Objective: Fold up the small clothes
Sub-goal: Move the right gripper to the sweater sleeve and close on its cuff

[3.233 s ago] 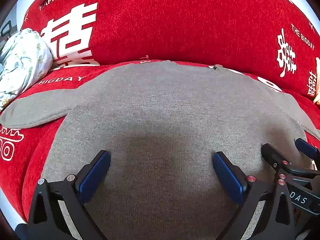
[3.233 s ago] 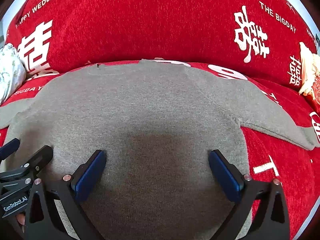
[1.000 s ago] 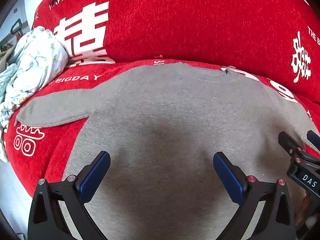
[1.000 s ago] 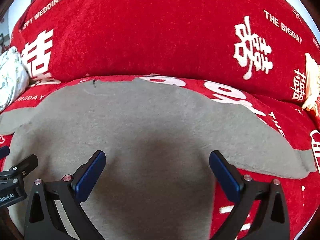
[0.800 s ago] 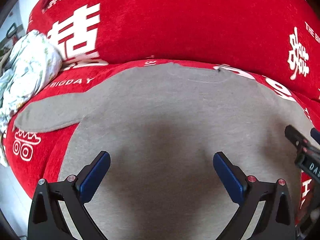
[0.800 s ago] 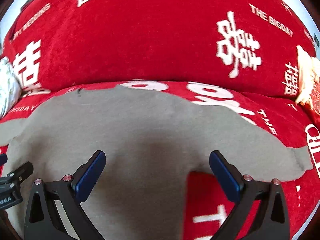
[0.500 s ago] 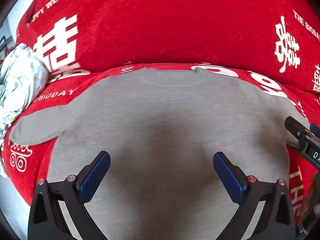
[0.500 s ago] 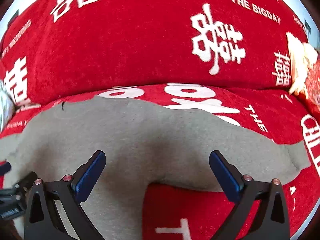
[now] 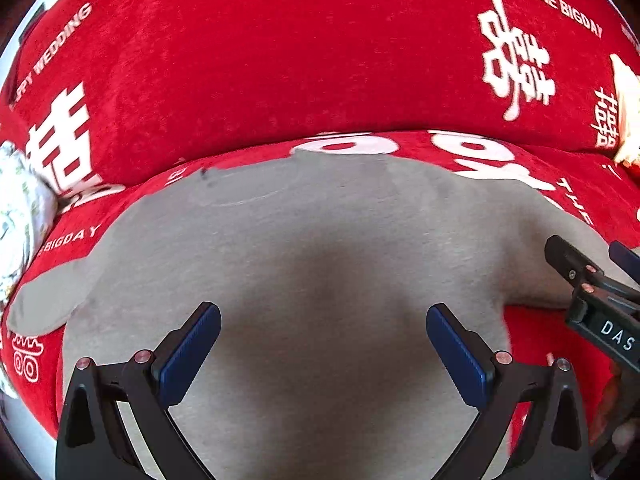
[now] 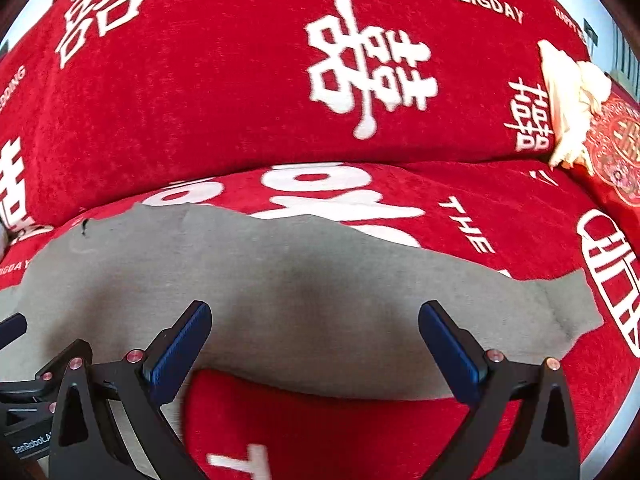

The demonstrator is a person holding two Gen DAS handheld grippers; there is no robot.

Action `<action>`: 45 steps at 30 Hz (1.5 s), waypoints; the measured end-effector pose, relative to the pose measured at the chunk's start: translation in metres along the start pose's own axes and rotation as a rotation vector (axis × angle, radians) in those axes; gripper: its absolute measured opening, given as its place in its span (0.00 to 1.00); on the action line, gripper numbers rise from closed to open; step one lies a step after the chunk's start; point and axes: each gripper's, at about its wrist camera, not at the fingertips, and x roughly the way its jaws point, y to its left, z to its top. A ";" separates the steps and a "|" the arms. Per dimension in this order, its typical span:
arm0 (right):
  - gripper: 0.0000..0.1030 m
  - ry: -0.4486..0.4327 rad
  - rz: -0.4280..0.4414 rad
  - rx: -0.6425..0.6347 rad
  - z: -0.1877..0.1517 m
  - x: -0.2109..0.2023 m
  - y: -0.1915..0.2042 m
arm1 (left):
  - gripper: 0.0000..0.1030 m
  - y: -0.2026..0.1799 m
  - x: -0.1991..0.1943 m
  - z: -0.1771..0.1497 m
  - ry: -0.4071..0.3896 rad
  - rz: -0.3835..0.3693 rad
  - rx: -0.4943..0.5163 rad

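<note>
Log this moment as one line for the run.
step: pre-fold | grey sweater flat on red sofa cover | left gripper open | right gripper open over right sleeve

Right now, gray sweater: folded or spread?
Spread. The gray sweater lies flat on the red sofa cover, right sleeve stretched sideways, neckline visible, nothing folded over.

One grey sweater (image 9: pixel 320 248) ahead of the tools, two grippers over it, left gripper (image 9: pixel 323 346) and right gripper (image 10: pixel 314 344), one floral bundle (image 9: pixel 18 216) far left.
</note>
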 end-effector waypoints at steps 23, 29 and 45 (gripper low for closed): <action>1.00 0.000 -0.134 0.137 0.008 0.007 -0.092 | 1.00 -0.079 0.017 0.020 0.010 -0.040 0.075; 1.00 0.017 -0.169 0.204 0.007 0.009 -0.126 | 1.00 -0.108 0.021 0.025 0.016 -0.055 0.112; 1.00 0.116 -0.143 0.578 -0.034 0.010 -0.235 | 1.00 -0.154 0.045 0.029 0.043 -0.106 0.131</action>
